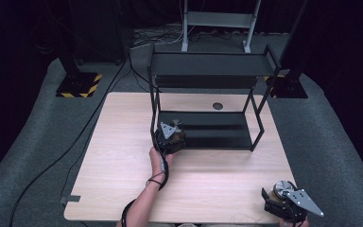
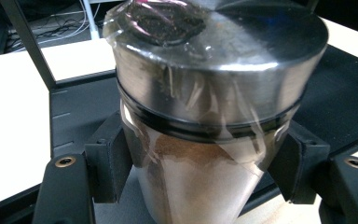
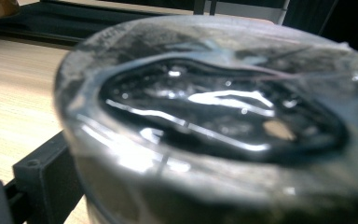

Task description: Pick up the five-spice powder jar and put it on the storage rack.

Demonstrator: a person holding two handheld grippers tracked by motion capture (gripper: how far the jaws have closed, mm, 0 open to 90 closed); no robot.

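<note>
A spice jar (image 2: pixel 214 70) with a steel lid and a clear film wrap holds brown powder. My left gripper (image 2: pixel 200 172) is shut on its glass body, one pad (image 2: pixel 109 163) pressing each side. In the high view this gripper (image 1: pixel 174 128) is at the front left corner of the black rack's lower shelf (image 1: pixel 217 135), and the jar is over that shelf. At the table's front right corner my right gripper (image 1: pixel 278 193) is shut on a second jar (image 1: pixel 280 188). Its film-covered lid (image 3: pixel 223 116) is blurred and very close to the camera, with one black jaw at its left side.
The two-shelf black rack (image 1: pixel 208 71) stands at the back of the wooden table (image 1: pixel 123 142), with a round cable hole (image 1: pixel 217 106) behind it. Cables run over the grey carpet at left, past a yellow-and-black striped base (image 1: pixel 78 85). A grey stand (image 1: pixel 217 23) is behind the table.
</note>
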